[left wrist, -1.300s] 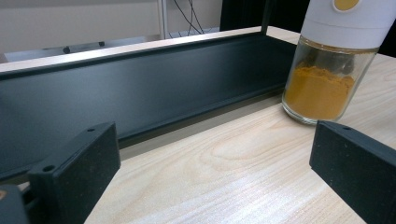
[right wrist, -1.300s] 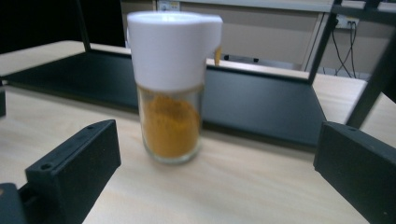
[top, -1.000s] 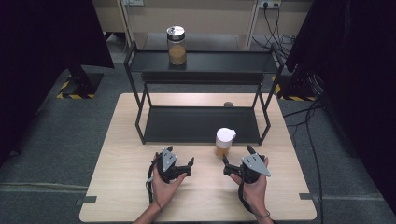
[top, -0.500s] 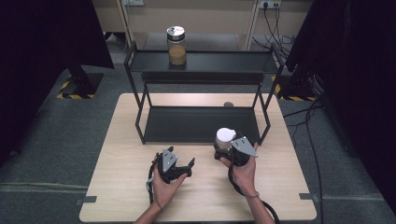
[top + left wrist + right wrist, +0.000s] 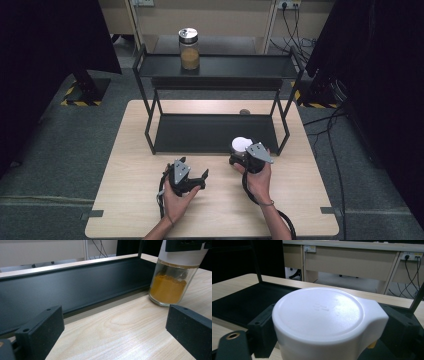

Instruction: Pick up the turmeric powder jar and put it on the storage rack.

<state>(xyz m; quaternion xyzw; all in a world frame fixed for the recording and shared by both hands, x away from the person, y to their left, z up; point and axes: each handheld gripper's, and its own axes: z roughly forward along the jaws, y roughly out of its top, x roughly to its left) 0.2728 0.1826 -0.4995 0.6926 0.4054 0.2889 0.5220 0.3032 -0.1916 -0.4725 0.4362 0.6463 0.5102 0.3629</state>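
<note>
Closing just now around the white-capped spice jar (image 5: 241,148), the right claw (image 5: 248,156) has slid up from the lower right and clenched its smooth plastic lid — grasped, it looks ready to lift. The glass jar of ochre powder stands on the pale wood bench (image 5: 125,200) before the black metal shelf (image 5: 215,132). The left claw (image 5: 192,177) rests released.

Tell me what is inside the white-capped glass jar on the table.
The white-capped glass jar holds orange-yellow powder filling its lower part. The white cap hides whatever sits above the powder's level near the top.
</note>
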